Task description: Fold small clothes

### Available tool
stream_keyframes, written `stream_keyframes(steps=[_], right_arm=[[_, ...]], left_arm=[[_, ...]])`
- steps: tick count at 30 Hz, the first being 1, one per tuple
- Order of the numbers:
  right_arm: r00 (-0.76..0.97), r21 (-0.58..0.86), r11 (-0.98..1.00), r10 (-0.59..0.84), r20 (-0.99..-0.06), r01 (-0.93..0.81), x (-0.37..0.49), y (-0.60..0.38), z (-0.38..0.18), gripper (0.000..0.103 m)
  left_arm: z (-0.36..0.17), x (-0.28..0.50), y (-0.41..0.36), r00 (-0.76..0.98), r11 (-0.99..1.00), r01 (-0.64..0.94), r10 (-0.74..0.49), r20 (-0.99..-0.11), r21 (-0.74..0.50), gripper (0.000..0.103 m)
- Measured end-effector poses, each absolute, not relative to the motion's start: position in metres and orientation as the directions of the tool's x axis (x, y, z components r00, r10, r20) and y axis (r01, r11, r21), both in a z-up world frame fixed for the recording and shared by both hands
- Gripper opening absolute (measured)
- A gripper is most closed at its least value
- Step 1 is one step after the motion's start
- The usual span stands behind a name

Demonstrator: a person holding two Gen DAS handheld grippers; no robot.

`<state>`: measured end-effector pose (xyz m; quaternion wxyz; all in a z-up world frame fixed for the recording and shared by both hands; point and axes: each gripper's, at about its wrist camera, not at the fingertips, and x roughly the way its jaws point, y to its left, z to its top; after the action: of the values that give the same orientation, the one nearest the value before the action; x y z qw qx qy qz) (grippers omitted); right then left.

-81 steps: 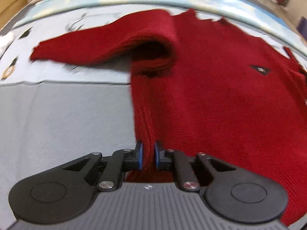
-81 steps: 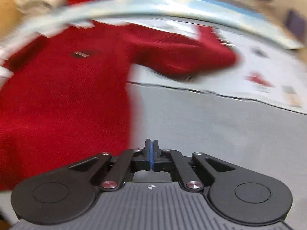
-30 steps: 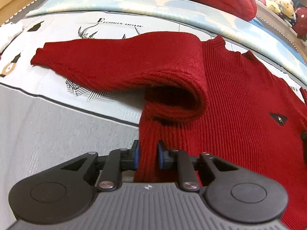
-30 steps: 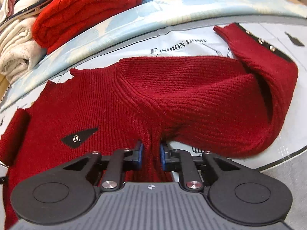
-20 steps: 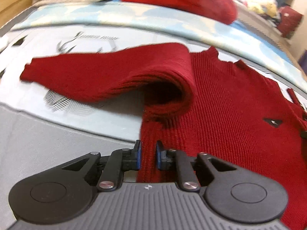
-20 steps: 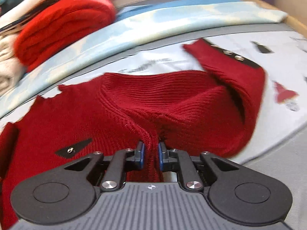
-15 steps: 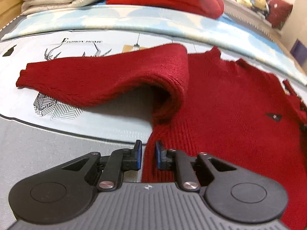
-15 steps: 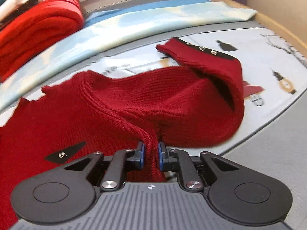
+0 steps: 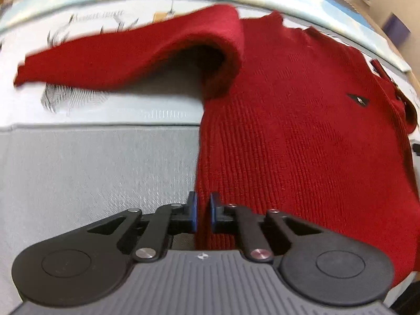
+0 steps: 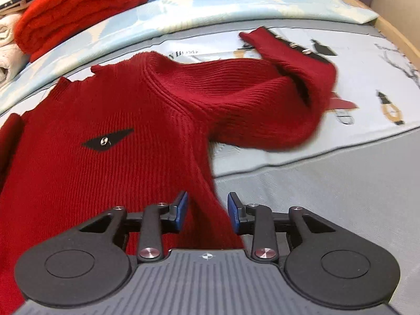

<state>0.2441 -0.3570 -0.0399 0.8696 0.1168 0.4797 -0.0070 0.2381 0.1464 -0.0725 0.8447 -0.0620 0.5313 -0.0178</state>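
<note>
The red sweater (image 9: 302, 136) lies face up on the bed cover (image 9: 92, 173), its body spread flat over the grey part of the cover and its neckline reaching onto the pale printed panel (image 9: 110, 110) beyond. A small black diamond badge (image 10: 107, 140) sits on the sweater's chest. One sleeve (image 9: 126, 57) stretches sideways away from the sweater's body across the printed panel, arching up at the shoulder so a dark hollow shows beneath it. The other sleeve (image 10: 262, 99) runs out from the opposite shoulder and doubles back on itself, its buttoned cuff (image 10: 294, 44) lying on top, farther from the sweater's hem.

The left gripper (image 9: 202, 211) sits at one side edge of the sweater's body, near the hem, with its blue pads close together and the knit edge pinched between them. The right gripper (image 10: 207, 208) is at the opposite side edge of the sweater; its jaws are opening, and the side seam runs through the gap without either pad pressing on it.

Beyond the sweater's neckline runs a light blue patterned strip (image 10: 210, 5) of bedding. Past that strip, a folded bright red garment (image 10: 78, 8) rests beside a stack of cream folded cloth (image 10: 8, 52). A wooden bed edge (image 10: 393, 31) curves along the far side from the sweater.
</note>
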Motion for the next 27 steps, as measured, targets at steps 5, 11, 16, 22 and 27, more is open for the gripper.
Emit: stream_keyframes(steps=[5, 11, 16, 22, 27], right_arm=[[0.545, 0.287, 0.948, 0.17, -0.821, 0.135, 0.192, -0.384, -0.02, 0.041], [0.514, 0.306, 0.949, 0.228, -0.827, 0.072, 0.14, -0.388, -0.012, 0.046], [0.44, 0.313, 0.95, 0.279, -0.854, 0.006, 0.102, -0.381, -0.017, 0.049], [0.367, 0.322, 0.945, 0.321, -0.873, -0.06, 0.071, -0.377, -0.034, 0.053], [0.316, 0.349, 0.937, 0.338, -0.886, -0.024, 0.066, -0.386, -0.047, 0.057]], left_arm=[[-0.068, 0.23, 0.172, 0.441, 0.978, -0.202, 0.138, -0.887, 0.052, 0.0], [-0.051, 0.197, 0.153, 0.433, 0.978, -0.039, -0.167, -0.886, -0.203, 0.027], [-0.057, 0.148, 0.137, 0.318, 0.967, -0.017, -0.235, -0.919, -0.254, 0.033], [-0.083, 0.1, 0.133, 0.276, 0.933, -0.14, -0.285, -0.918, -0.332, 0.044], [-0.096, 0.089, 0.124, 0.252, 0.936, -0.15, -0.275, -0.928, -0.318, 0.044]])
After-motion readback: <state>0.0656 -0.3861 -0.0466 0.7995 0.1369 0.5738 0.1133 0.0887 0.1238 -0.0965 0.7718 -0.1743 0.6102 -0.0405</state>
